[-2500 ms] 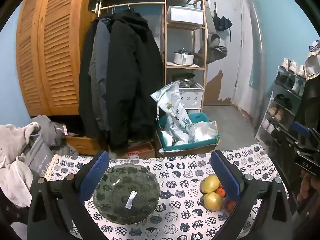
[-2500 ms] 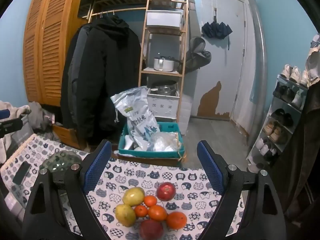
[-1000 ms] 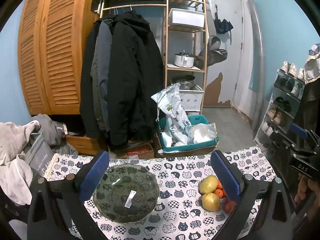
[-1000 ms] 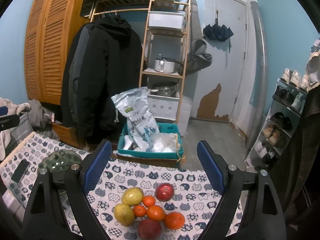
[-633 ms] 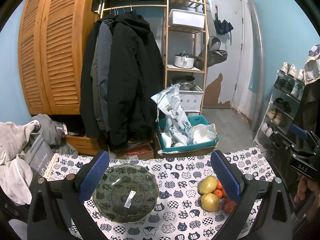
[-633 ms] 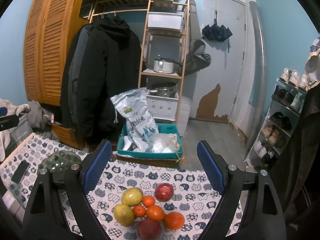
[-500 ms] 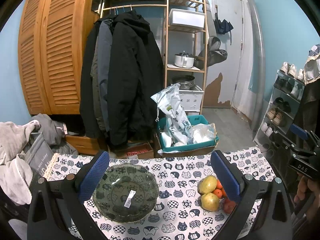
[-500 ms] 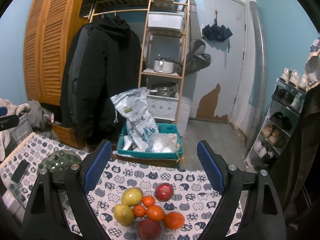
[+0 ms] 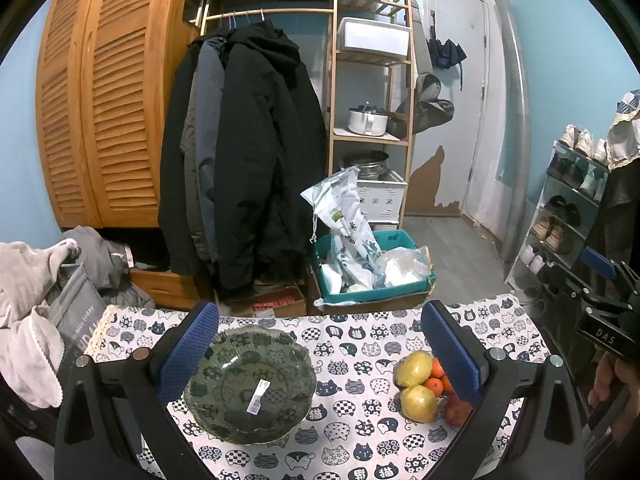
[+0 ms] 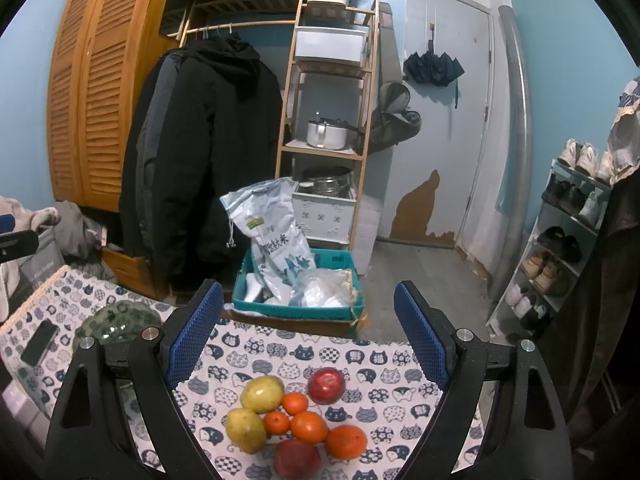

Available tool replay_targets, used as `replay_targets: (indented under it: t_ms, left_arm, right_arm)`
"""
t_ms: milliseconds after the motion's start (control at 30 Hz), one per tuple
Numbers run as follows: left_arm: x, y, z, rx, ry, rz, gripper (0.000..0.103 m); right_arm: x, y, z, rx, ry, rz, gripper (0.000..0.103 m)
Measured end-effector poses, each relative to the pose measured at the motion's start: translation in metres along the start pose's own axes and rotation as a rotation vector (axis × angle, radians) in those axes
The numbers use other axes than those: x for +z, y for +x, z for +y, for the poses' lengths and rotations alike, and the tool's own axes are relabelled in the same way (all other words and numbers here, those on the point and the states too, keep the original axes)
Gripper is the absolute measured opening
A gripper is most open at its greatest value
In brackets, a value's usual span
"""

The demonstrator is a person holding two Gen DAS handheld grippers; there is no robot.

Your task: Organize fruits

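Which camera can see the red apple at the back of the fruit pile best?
The right wrist camera. There the red apple sits in plain sight between the open fingers of the right gripper, behind the oranges. In the left wrist view that apple is hidden behind a finger pad; only some fruit shows.

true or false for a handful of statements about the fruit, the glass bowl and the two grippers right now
1. The green glass bowl already holds fruit. False: only a small label shows inside it.
2. The right gripper is open and empty. True.
3. Two red apples lie in the fruit pile. True, one at the far side and one at the near side.
4. The left gripper is shut on a yellow pear. False: its jaws stand wide apart, and the pear lies on the cat-print tablecloth.
5. A dark phone lies on the cloth left of the bowl. True.
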State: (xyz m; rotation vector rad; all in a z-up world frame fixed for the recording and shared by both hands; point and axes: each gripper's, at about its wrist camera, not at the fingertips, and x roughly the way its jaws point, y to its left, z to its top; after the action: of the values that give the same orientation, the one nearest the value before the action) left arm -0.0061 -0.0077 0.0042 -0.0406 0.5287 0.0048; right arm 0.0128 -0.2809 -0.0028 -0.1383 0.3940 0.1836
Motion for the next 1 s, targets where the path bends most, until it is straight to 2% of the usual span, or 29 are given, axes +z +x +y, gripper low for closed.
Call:
replay_targets:
  t_ms: [1000]
  left_arm:
    - [-0.0004,-0.0015,-0.0036,-0.004,-0.003,-0.003,0.102]
  right_arm:
    - [0.0027,-0.0029,-0.0063,-0.005,0.001,0.0,0.086]
